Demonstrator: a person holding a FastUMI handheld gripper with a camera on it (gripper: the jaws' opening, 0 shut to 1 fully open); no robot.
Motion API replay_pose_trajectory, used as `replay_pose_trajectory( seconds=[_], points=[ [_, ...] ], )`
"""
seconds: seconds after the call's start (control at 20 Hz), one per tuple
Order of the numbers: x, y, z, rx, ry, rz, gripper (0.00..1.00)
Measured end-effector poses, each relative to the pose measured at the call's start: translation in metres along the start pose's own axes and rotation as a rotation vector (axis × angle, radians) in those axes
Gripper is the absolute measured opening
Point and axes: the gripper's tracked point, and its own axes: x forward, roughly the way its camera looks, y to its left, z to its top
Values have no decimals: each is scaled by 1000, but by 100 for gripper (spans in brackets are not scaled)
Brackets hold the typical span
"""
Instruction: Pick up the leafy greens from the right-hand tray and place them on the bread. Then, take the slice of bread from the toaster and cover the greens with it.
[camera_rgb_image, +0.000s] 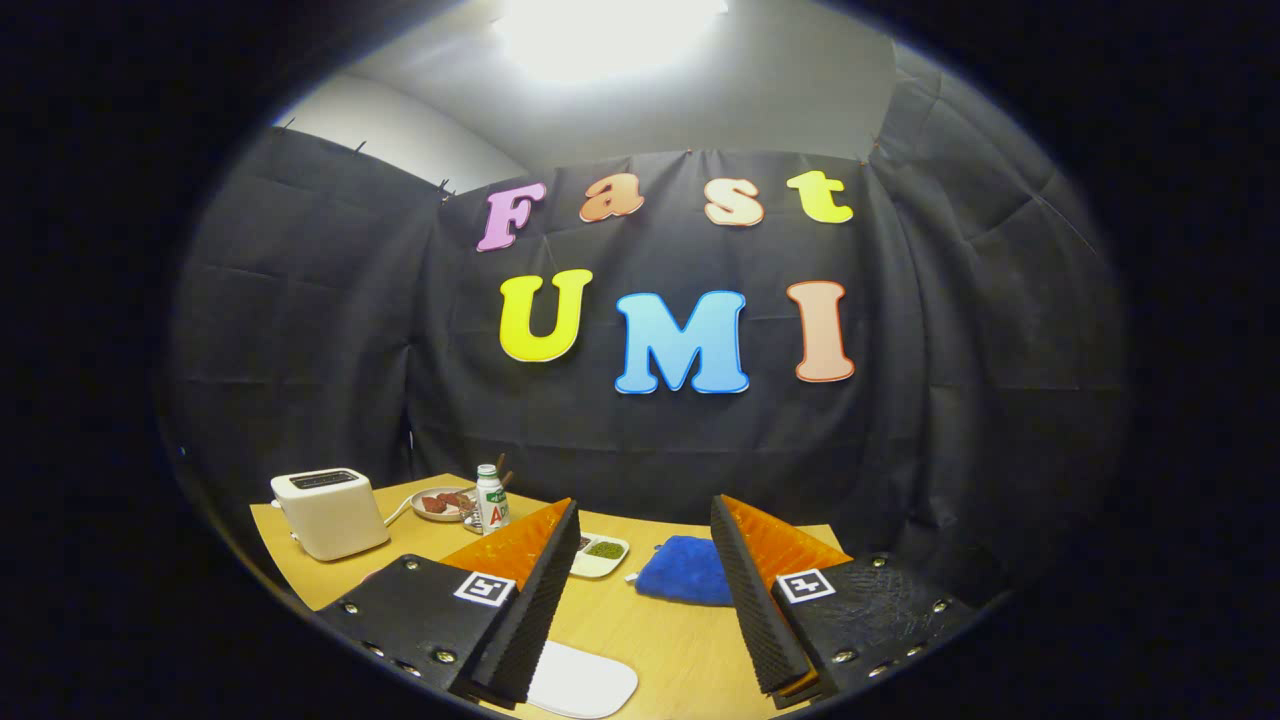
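Greens (605, 549) beyond spread, empty claw (645, 560)

My hand-held gripper (645, 590) hangs over the wooden surface (670, 640) with its fingers spread wide and nothing between them. Just below the fingers, near me, lies a white tray (580, 685), partly hidden by my left finger. Beyond the fingers, in the gap, sits a small white dish (600, 556) holding leafy greens (605, 549), and just beside it a blue cloth (685, 572). Further off to the left stands a white toaster (328, 512), then a plate (440, 505) with reddish food, and a small bottle (490, 500) beside it.
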Motion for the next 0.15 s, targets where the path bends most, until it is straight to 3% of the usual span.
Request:
replay_pose_trajectory(
  seconds=[0.15],
  points=[
    [-18,-65,-6,1,-42,-62,80]
  ],
)
